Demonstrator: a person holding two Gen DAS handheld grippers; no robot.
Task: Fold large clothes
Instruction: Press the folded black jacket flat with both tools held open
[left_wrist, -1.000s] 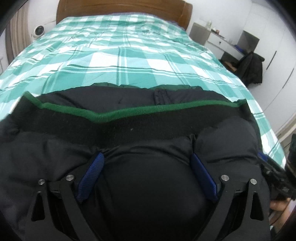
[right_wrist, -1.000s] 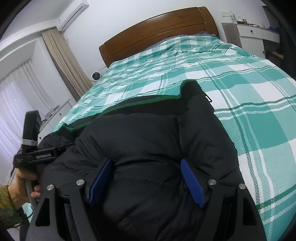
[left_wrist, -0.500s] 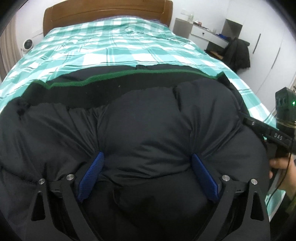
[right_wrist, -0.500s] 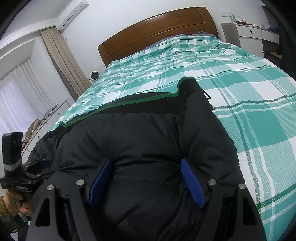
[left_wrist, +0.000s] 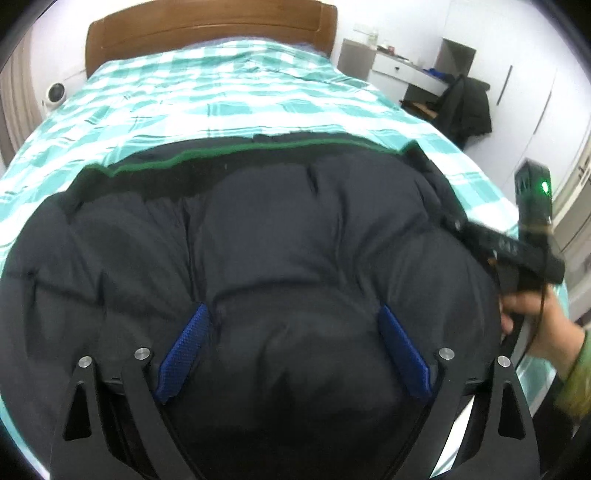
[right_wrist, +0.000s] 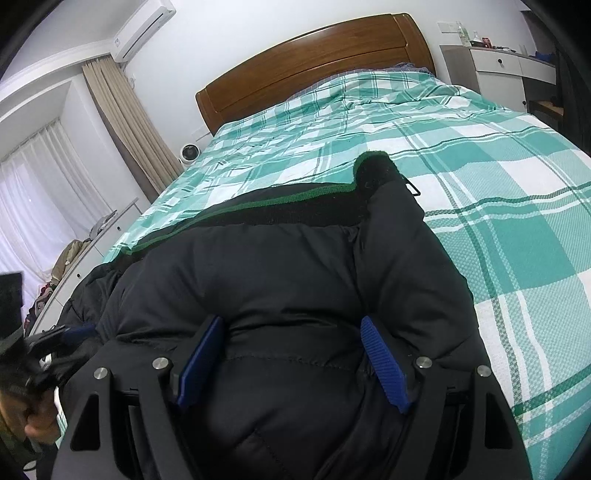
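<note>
A black puffer jacket (left_wrist: 277, 221) with a green-edged knit band (left_wrist: 221, 153) lies across the near end of the bed. My left gripper (left_wrist: 291, 310) is shut on a thick bulge of it, and the cloth creases at both blue pads. In the right wrist view the jacket (right_wrist: 277, 266) fills the foreground. There my right gripper (right_wrist: 291, 321) holds another padded fold between its pads, near the jacket's right side. The right gripper (left_wrist: 517, 251) also shows at the jacket's right edge, held by a hand (left_wrist: 535, 317). The left gripper (right_wrist: 44, 343) sits blurred at the far left.
The green and white checked bed cover (right_wrist: 480, 166) stretches beyond the jacket to a wooden headboard (right_wrist: 314, 62). A white desk (left_wrist: 406, 72) and a chair with a dark coat (left_wrist: 469, 107) stand right of the bed. A small fan (right_wrist: 189, 152) and curtains (right_wrist: 125, 122) are on the left.
My left gripper has drawn back and leftward with its hold on the jacket, and the puffy layer now hides more of the knit band. The right gripper has stayed put.
</note>
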